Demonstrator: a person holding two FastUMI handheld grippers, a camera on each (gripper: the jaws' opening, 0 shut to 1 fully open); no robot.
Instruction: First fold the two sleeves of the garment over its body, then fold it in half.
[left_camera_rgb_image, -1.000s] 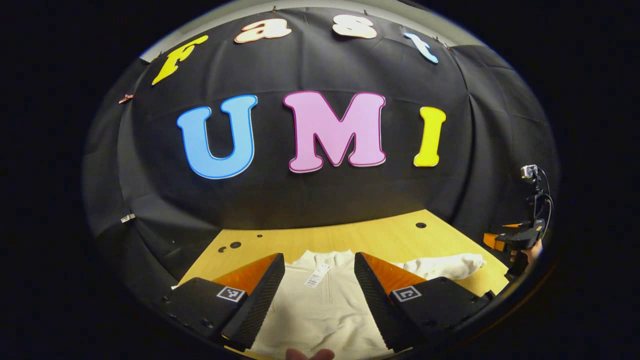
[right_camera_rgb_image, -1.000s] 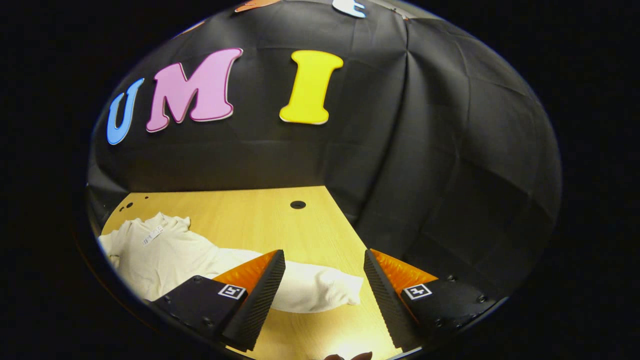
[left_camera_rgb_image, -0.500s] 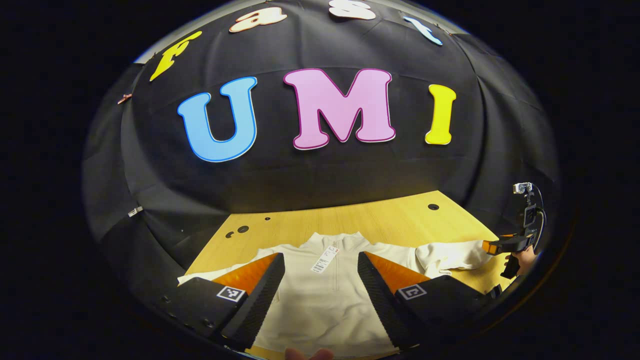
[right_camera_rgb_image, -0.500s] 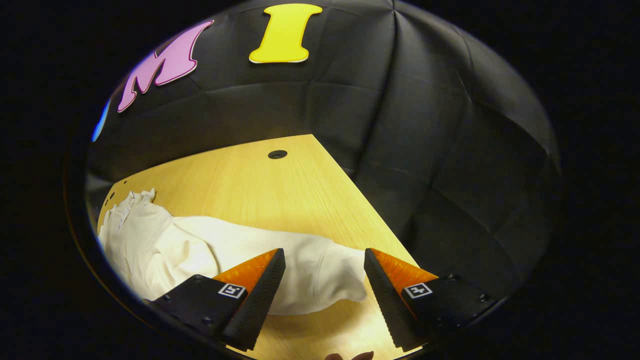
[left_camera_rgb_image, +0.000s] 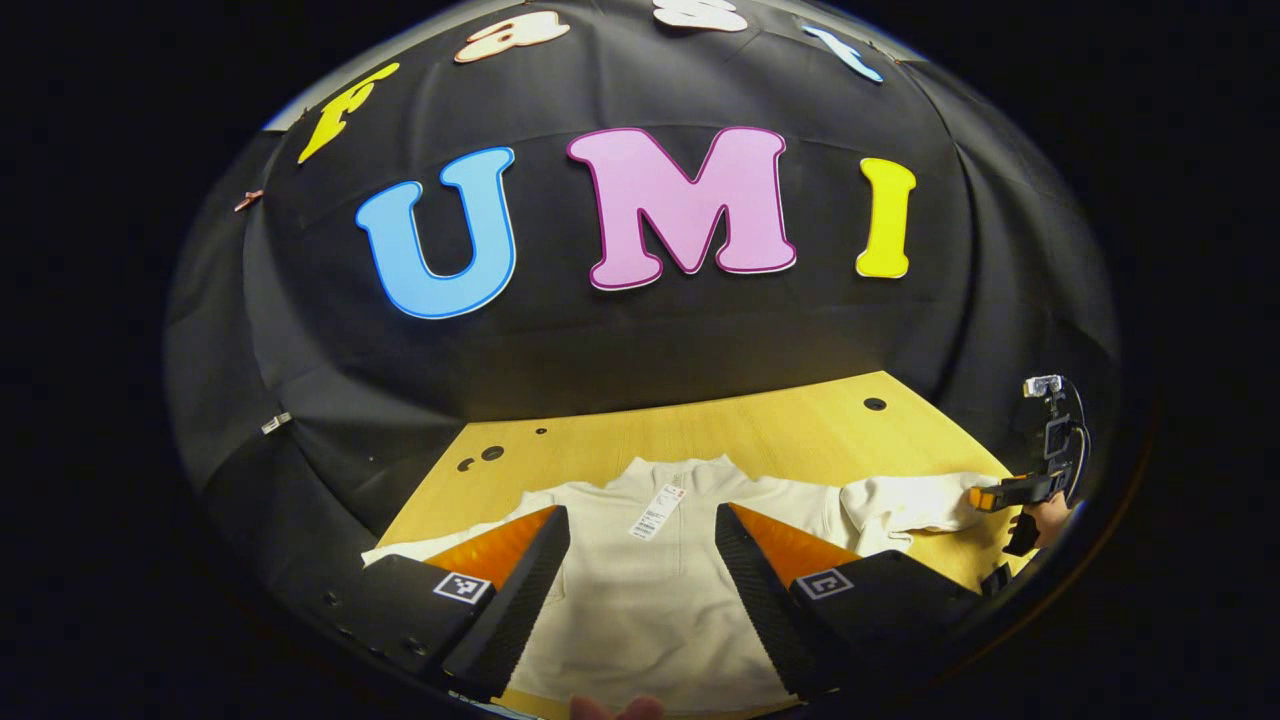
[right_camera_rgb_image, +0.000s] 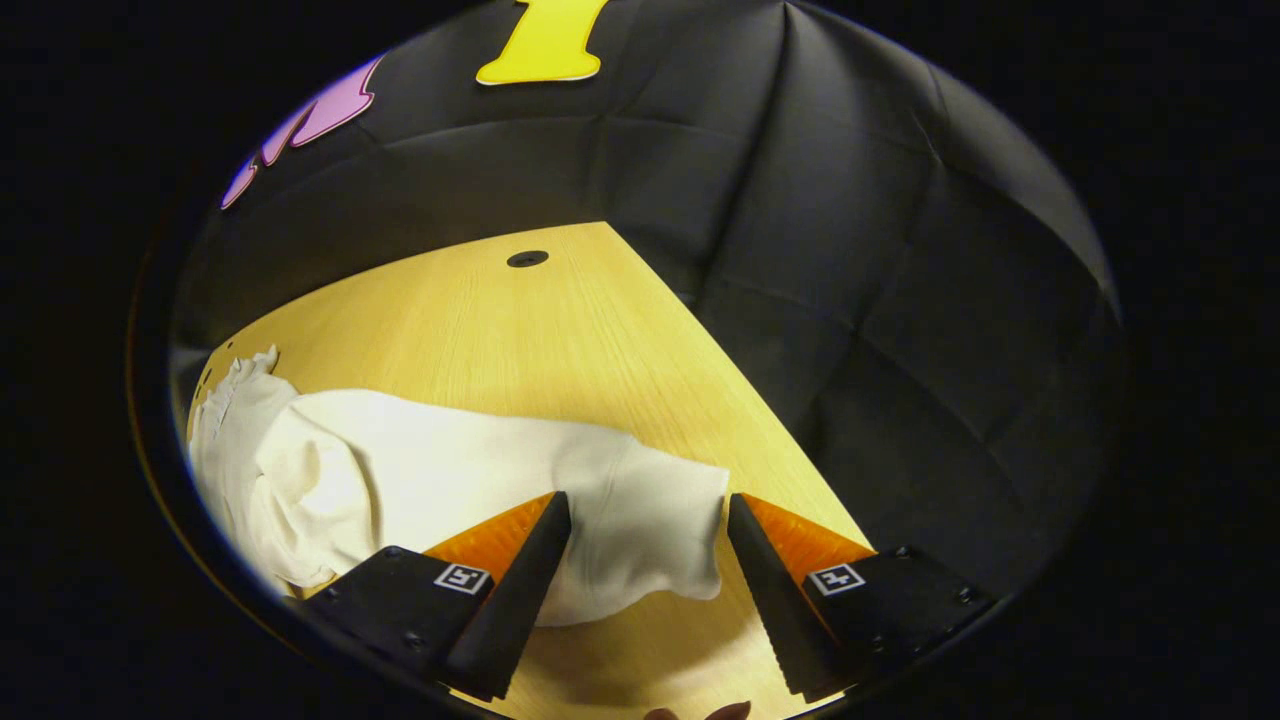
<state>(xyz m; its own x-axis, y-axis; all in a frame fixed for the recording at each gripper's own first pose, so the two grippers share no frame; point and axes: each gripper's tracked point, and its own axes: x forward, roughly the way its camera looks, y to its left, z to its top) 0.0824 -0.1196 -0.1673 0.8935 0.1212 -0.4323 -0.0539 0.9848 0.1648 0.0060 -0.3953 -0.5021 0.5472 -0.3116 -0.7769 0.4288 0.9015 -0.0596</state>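
A cream long-sleeved garment (left_camera_rgb_image: 650, 590) lies flat on the wooden table (left_camera_rgb_image: 770, 435), collar toward the wall, a paper tag (left_camera_rgb_image: 652, 512) at its neck. My left gripper (left_camera_rgb_image: 640, 525) is open above its chest. In the left gripper view one sleeve (left_camera_rgb_image: 905, 500) stretches right toward the other gripper (left_camera_rgb_image: 1005, 492), held by a hand at the table's edge. In the right gripper view that sleeve (right_camera_rgb_image: 480, 480) runs from the body to its cuff (right_camera_rgb_image: 665, 530). My right gripper (right_camera_rgb_image: 648, 515) is open, its fingers on either side of the cuff, just above it.
The table (right_camera_rgb_image: 560, 330) has a round cable hole (right_camera_rgb_image: 527, 259) near its far corner, and its right edge runs diagonally beside my right gripper. Small holes (left_camera_rgb_image: 480, 457) mark the table's far left. The black cloth wall stands close behind the table.
Both grippers have tilted down and moved forward. The right one has come in over the sleeve's cuff, which now lies between its fingers. More of the garment shows under the left one.
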